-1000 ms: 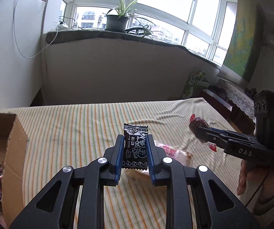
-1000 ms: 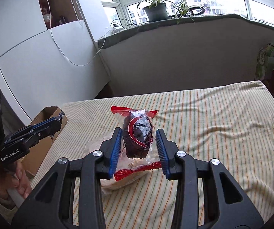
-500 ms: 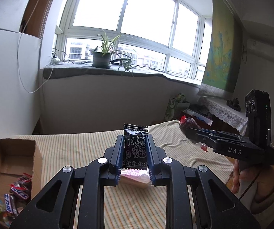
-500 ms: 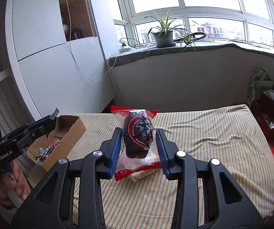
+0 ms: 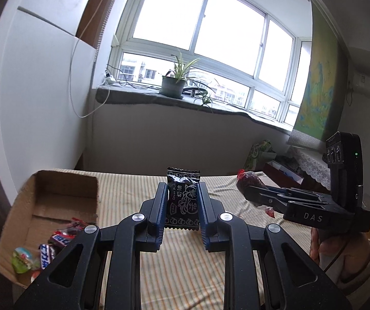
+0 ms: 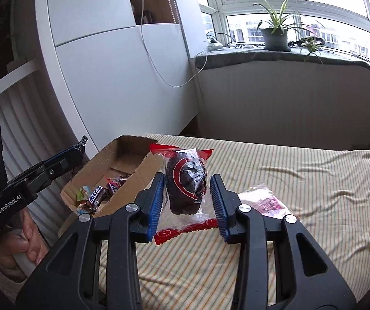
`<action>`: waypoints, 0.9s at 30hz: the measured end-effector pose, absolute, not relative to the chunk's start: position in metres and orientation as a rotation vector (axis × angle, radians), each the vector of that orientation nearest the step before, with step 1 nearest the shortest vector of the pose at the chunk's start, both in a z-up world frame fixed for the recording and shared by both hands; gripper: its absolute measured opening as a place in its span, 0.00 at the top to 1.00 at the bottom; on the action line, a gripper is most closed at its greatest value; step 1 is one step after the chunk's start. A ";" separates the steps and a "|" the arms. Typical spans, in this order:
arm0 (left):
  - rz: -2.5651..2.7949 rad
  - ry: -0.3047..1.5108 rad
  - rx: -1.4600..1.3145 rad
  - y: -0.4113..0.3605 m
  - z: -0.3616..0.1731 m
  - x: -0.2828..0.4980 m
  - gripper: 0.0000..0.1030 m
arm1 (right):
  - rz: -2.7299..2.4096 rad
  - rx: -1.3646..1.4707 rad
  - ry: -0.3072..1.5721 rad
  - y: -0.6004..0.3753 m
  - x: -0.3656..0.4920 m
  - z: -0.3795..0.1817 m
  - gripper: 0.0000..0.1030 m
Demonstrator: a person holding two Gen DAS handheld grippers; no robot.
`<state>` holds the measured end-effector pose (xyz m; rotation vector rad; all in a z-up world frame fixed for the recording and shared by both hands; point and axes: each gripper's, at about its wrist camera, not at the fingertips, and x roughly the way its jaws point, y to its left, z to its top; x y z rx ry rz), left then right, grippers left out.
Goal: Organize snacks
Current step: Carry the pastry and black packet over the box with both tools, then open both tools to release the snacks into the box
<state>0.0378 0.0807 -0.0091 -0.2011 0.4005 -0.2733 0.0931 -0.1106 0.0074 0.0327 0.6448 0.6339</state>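
Observation:
My left gripper (image 5: 181,193) is shut on a small black candy packet (image 5: 183,199) with white lettering, held upright above the striped cloth. My right gripper (image 6: 187,183) is shut on a dark brown cake in a clear wrapper with red ends (image 6: 186,186). In the left wrist view the right gripper (image 5: 249,193) hovers at the right with that cake (image 5: 249,183) at its tip. An open cardboard box (image 5: 56,206) with several wrapped snacks (image 5: 56,242) stands at the table's left edge; in the right wrist view the box (image 6: 138,170) lies just left of the cake.
A pink-printed clear snack pack (image 6: 265,202) lies on the striped tablecloth (image 6: 327,206) behind my right fingers. A white cabinet (image 6: 123,77) stands beside the box. A windowsill with a potted plant (image 5: 174,82) runs behind the table. A person's hands hold both grippers.
Both grippers rose and swung left toward the cardboard box, each keeping its snack. The box and the snacks inside it came into fuller view.

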 end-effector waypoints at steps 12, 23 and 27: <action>-0.017 0.429 -0.322 0.199 -0.042 0.004 0.80 | 0.886 -0.091 0.695 0.040 0.083 -0.011 0.63; -0.006 0.449 -0.336 0.211 -0.051 0.003 0.80 | 0.914 -0.121 0.688 0.064 0.091 -0.009 0.63; -0.006 0.463 -0.342 0.216 -0.057 0.007 0.80 | 0.928 -0.127 0.691 0.074 0.102 -0.011 0.63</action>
